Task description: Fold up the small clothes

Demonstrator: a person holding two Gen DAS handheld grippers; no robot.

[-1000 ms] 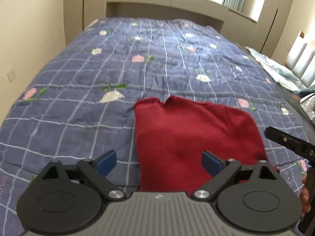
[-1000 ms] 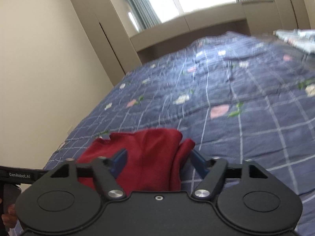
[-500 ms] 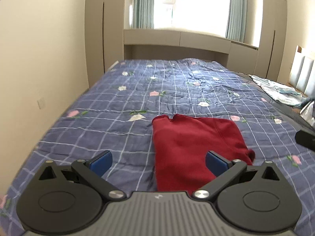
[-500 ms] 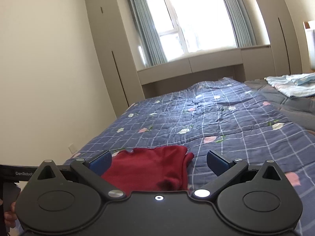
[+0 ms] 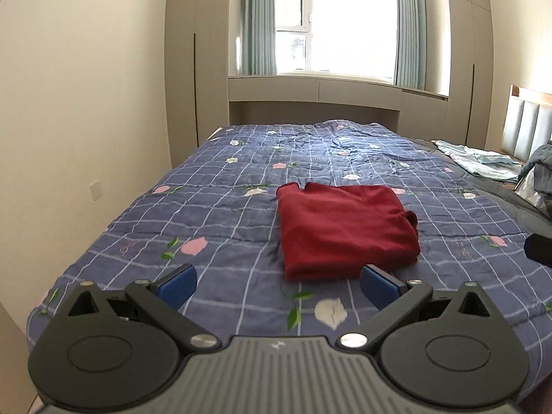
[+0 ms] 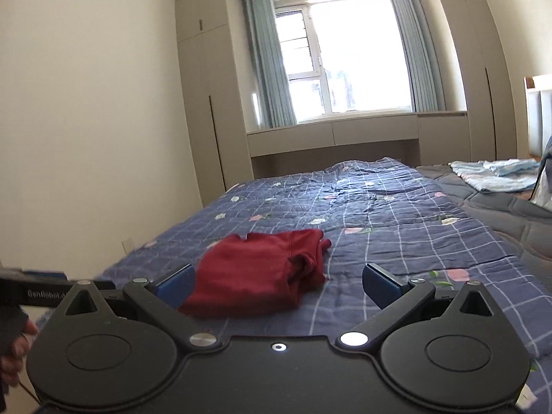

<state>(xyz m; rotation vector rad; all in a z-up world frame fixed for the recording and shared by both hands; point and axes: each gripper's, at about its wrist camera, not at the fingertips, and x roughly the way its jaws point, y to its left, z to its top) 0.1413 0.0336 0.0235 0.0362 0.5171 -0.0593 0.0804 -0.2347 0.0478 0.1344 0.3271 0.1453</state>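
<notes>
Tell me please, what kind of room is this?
Most likely a home bedroom: a bed with a blue flowered quilt, tall built-in wardrobes beside a curtained window, and a folded red garment lying on the quilt.

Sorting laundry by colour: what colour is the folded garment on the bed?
Dark red garment, plain, clearest in the left wrist view.

Red garment (image 5: 343, 227) — soft matt knit cloth; quilted bedspread (image 5: 220, 214) — matt printed cotton; gripper pads (image 5: 177, 284) look smooth blue rubbery plastic.
</notes>
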